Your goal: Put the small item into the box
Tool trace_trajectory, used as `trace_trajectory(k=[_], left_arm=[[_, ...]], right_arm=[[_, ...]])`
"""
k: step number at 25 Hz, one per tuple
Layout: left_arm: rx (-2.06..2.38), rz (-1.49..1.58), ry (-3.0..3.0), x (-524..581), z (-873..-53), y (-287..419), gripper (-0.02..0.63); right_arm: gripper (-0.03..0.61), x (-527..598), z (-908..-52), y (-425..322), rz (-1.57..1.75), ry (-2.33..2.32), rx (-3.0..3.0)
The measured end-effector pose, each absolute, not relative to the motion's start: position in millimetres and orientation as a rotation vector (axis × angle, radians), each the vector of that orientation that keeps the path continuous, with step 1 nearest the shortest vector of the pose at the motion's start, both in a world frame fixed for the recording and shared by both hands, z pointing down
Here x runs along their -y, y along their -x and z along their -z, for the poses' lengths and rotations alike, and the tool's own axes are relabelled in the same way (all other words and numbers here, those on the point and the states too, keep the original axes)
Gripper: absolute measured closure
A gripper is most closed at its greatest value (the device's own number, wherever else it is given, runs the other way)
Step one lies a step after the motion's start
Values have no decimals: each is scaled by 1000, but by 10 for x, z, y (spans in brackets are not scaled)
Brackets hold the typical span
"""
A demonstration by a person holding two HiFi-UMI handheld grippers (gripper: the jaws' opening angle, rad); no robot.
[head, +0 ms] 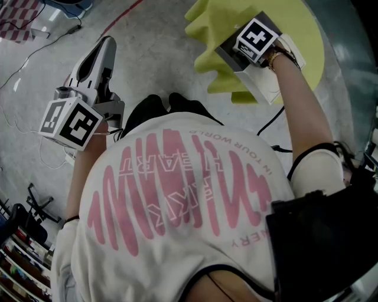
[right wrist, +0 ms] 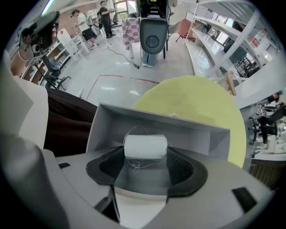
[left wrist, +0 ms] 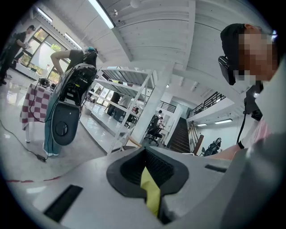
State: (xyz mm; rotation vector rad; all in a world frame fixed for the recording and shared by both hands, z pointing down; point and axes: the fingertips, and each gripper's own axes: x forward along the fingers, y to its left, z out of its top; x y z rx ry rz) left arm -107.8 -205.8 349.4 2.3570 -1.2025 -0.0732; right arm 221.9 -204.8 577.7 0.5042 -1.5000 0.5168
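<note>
An open grey-white box [right wrist: 156, 120] lies over the round yellow table [right wrist: 196, 96]. Inside it rests a small white spool of thread [right wrist: 145, 146], loose strands trailing. My right gripper [right wrist: 140, 181] is shut on the box's near wall, a white flap pinched between its jaws. From the head view, the right gripper [head: 248, 50] holds the box [head: 263, 85] at the table's [head: 307, 35] edge. My left gripper [head: 101, 50] is raised at the left, away from the box. In its own view the left gripper [left wrist: 149, 181] is shut on a thin yellow strip [left wrist: 151, 192].
A jagged yellow sheet [head: 207, 41] lies beside the box. Cables [head: 35, 53] and a red line [head: 121, 17] cross the grey floor. White shelving [left wrist: 125, 107], a grey oval-panelled machine [left wrist: 62, 127] and several people stand further off. The person's shirt [head: 177, 200] fills the lower head view.
</note>
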Motion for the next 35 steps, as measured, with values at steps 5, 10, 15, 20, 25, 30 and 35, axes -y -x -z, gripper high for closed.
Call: trace_trajectory(k=[5, 10, 15, 20, 25, 30, 35], left_arm=[[1210, 82, -2366, 2066, -3459, 1087, 606], [1227, 97, -2372, 2093, -3420, 1123, 606], [1208, 95, -2368, 2115, -3425, 1149, 606], [1179, 104, -2396, 2105, -3375, 1081, 606], [1136, 117, -2430, 2102, -3280, 977, 606], [1082, 135, -2466, 2125, -3158, 870, 606], [1024, 143, -2497, 2126, -3036, 738, 606]], right_arm=[[301, 2039, -5771, -2248, -518, -524, 1504], [298, 2033, -5740, -2266, -525, -537, 1512], [295, 2108, -5555, -2242, -498, -592, 1545], [296, 2104, -5364, -2232, -487, -674, 1592], [324, 2011, -5213, -2211, -520, -731, 1644], [429, 1948, -4975, -2238, -556, -854, 1708], [542, 1883, -4720, -2275, -622, -1040, 1796]])
